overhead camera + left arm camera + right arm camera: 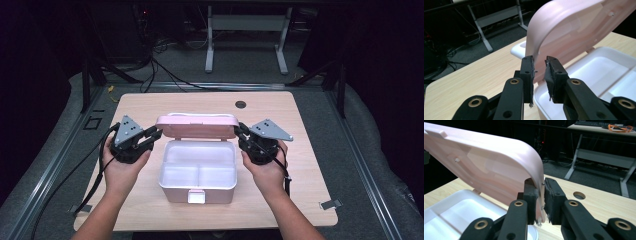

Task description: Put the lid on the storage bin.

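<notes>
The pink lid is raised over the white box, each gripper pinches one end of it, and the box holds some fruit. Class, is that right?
Not quite. The high view shows the white box with bare compartments, no fruit. The rest holds: the pink lid is raised, with the left gripper and right gripper each pinching one end.

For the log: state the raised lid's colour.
Pale pink lid, clearest in the right gripper view.
</notes>
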The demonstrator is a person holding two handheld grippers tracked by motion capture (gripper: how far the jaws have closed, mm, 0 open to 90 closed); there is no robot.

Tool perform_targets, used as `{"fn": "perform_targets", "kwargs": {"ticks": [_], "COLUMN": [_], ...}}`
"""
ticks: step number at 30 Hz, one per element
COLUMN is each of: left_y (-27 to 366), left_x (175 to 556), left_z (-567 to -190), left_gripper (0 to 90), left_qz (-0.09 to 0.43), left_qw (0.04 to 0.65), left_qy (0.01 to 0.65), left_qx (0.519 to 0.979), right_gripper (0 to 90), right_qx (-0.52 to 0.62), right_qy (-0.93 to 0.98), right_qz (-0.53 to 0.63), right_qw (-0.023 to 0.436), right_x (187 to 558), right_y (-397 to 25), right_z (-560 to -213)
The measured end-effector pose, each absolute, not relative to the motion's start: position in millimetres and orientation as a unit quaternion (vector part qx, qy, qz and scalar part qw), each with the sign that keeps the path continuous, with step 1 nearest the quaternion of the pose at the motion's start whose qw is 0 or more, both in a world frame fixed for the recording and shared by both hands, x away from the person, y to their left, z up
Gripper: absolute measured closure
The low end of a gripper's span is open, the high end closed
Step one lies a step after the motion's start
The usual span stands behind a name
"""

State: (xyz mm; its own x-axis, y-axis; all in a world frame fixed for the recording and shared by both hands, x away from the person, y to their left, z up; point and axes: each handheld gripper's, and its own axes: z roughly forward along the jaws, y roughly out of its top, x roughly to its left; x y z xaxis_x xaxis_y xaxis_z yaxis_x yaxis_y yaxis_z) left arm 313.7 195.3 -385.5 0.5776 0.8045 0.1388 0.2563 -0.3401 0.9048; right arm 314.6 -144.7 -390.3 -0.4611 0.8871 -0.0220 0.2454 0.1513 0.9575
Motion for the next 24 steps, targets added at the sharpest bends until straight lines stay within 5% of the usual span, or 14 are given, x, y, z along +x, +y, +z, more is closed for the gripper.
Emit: {"fn": "perform_targets", "kwargs": {"ticks": [24], "left_y": [207], "left_x": [267], "left_z": [-417], "left_gripper": [73.6], "left_qz": [0.262], "left_qw": [0.472], "left_qy": [0.326], "left_qx": [0.776], "right_gripper": [70.4], "right_qx": [0.393], "right_qy": [0.711], "right_qz": [0.524], "right_qw": [0.255], "right_x": [260], "right_y": [-154], "right_z": [-429]}}
